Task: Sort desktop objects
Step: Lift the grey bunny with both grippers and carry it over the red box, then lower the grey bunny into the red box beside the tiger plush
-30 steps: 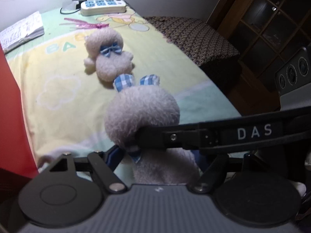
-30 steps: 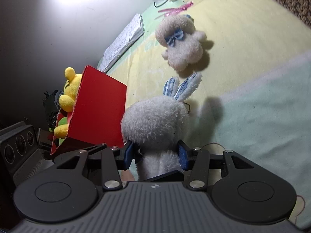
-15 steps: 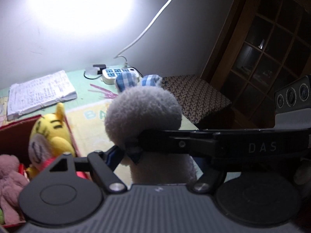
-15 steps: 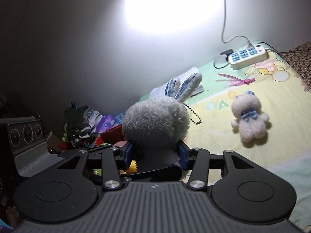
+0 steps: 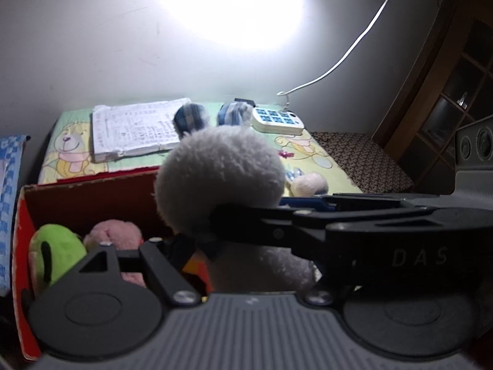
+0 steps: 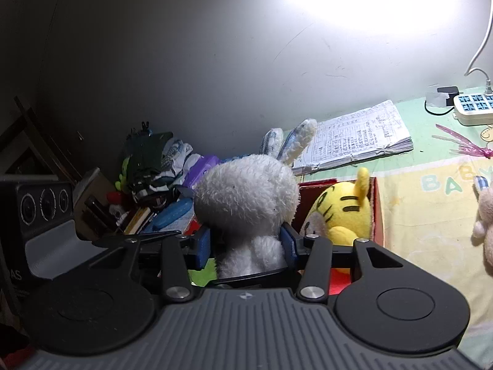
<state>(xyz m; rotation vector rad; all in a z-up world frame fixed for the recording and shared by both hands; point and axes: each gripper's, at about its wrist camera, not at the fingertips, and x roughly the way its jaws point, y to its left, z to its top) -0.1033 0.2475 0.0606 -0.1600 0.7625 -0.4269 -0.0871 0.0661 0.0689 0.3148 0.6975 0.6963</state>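
A white plush rabbit (image 6: 246, 197) with blue checked ears is held up over the red box (image 6: 377, 209). My right gripper (image 6: 248, 243) is shut on its neck. In the left wrist view the rabbit (image 5: 218, 182) fills the middle, my left gripper (image 5: 200, 243) is at its neck, and the right gripper's arm crosses in front. The left gripper's right finger is hidden. The red box (image 5: 92, 197) holds a green plush (image 5: 55, 252), a pink plush (image 5: 114, 237) and a yellow tiger plush (image 6: 342, 215). A cream bear plush (image 5: 308, 183) lies on the cloth.
A notebook (image 5: 135, 128) and a white power strip (image 5: 277, 120) lie at the back of the yellow-green cloth. A pink ribbon (image 6: 462, 145) lies near the strip. Clutter of books and bags (image 6: 154, 178) is piled left of the box. A brown patterned cushion (image 5: 363, 160) sits right.
Both grippers have carried the rabbit up off the cloth and left, from beside the bear to above the red box. The views swung from the cloth to the wall and box.
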